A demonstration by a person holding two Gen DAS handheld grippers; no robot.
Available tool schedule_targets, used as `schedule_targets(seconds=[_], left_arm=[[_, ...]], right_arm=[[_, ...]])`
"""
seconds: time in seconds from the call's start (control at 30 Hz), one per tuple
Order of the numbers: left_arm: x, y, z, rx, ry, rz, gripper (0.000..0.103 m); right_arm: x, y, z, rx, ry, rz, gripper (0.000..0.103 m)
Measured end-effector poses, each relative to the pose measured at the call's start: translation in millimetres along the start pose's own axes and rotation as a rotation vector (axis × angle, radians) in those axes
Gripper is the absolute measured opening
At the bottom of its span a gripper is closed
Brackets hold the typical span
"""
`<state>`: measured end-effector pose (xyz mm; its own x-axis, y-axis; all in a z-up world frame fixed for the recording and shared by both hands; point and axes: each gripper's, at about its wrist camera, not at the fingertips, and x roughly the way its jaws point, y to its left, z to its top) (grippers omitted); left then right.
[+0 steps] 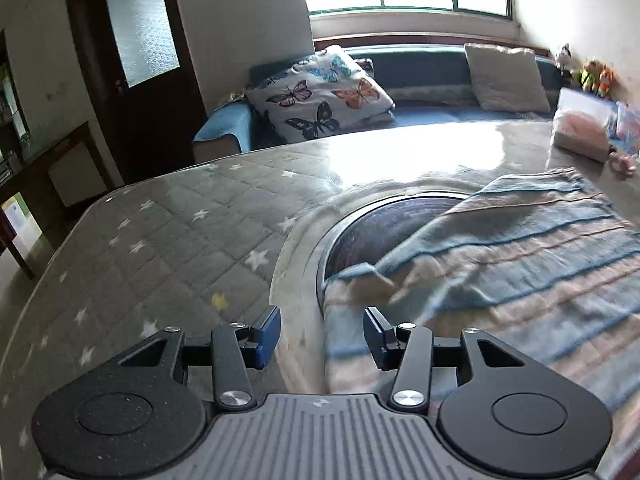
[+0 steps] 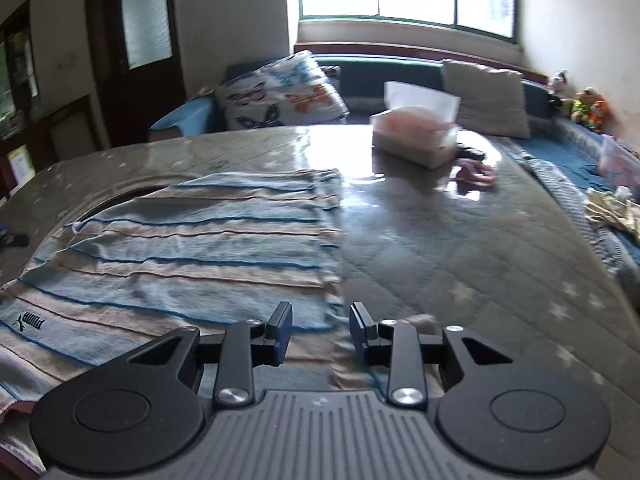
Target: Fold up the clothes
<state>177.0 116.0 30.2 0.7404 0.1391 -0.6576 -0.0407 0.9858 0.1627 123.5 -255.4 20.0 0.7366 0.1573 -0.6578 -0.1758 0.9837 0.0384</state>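
Left wrist view shows the left claw [image 1: 322, 332] with its blue-padded fingers spread apart and nothing between them, hovering over the near left edge of a striped garment [image 1: 500, 264]. That garment, banded in blue and beige, lies spread on the tabletop [image 1: 168, 224], which wears a grey quilted cover dotted with stars. Part of the cloth drapes over a dark round inset [image 1: 384, 220] in the surface, and one corner near the inset is turned over on itself.

From the right wrist view, the right claw [image 2: 320, 330] is likewise apart and gripping nothing, poised above the garment's [image 2: 192, 248] near right corner, where the cloth ends and bare cover begins. A small dark logo [image 2: 30, 324] shows on the fabric at the near left.

Further back on the tabletop stands a tissue box [image 2: 416, 136], well apart from the garment. Beyond it, a sofa [image 2: 380, 76] under the window carries a butterfly-print pillow [image 2: 280, 96] and a plain pillow [image 2: 486, 98].
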Motion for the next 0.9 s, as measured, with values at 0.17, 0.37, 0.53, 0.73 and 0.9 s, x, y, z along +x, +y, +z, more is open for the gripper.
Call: schedule_targets(seconds=[0.17,0.37,0.53,0.73,0.9], left_arm=[[39,2,14,-0.008,0.045,-0.066,0.051],[60,2,16,-0.003,0.077,-0.107,0.05],[62,1,14,0.007,0.078,-0.15,0.013],[38,-1,17,-0.016,0.006,-0.177,0.004],[-6,-18,15,0.006,-0.086,-0.264,0.004]], right_arm=[[23,9,8,-0.026,0.028,0.035,0.036],[50,17,14,-0.053,0.06,0.064,0.036],[62,22,16,-0.068,0.069,0.082,0.04],[64,25,19,-0.075,0.064,0.087,0.04],[64,24,19,-0.076,0.063,0.088,0.04]])
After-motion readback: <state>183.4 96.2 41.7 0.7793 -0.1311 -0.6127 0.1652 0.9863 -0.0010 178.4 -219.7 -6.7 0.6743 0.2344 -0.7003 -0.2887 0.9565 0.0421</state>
